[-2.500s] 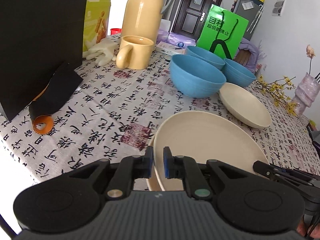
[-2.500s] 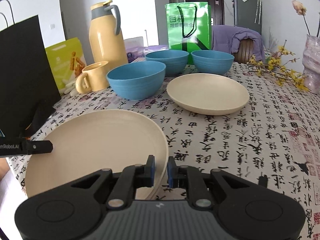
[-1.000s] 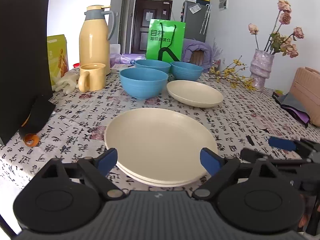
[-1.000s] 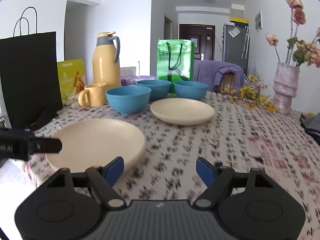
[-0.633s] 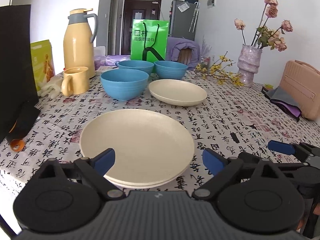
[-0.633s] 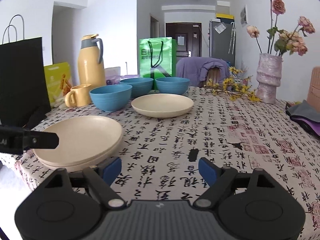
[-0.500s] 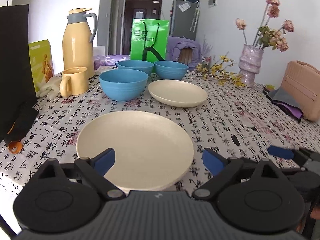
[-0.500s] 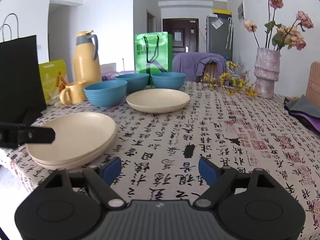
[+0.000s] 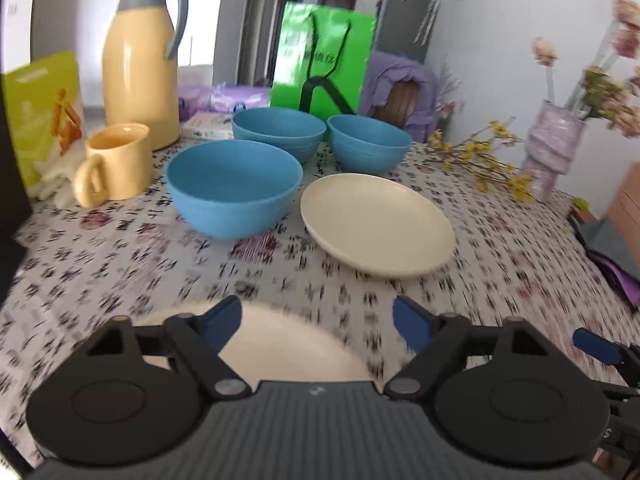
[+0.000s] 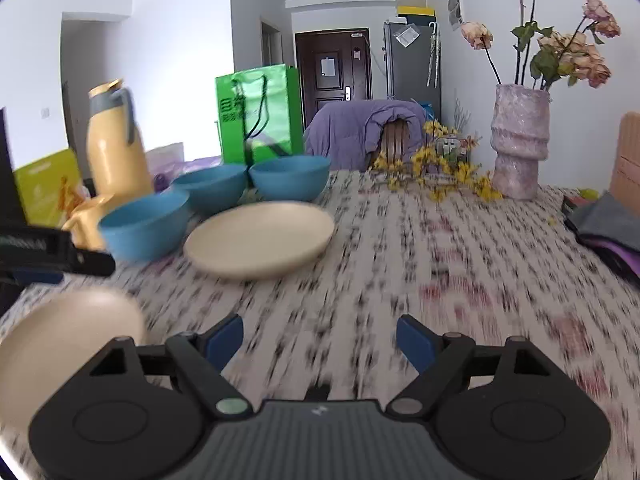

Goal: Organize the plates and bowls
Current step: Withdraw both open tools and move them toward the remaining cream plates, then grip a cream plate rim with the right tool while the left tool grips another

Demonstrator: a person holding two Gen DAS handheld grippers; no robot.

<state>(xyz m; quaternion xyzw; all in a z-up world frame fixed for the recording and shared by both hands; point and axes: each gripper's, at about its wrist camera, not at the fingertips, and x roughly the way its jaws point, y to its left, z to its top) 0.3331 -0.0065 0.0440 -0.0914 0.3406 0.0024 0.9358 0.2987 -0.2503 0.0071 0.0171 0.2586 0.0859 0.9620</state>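
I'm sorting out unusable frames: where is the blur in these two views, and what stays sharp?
Left wrist view: the tablecloth and near plate are smeared; the blue bowls are fairly crisp. Right wrist view: tablecloth, far plate and thermos are streaked; the vase is sharper. Both gripper bodies are sharp.

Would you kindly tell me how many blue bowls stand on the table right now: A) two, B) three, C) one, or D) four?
B: one blue bowl sits nearest, beside the cream plate, with a second blue bowl and a third blue bowl behind it.
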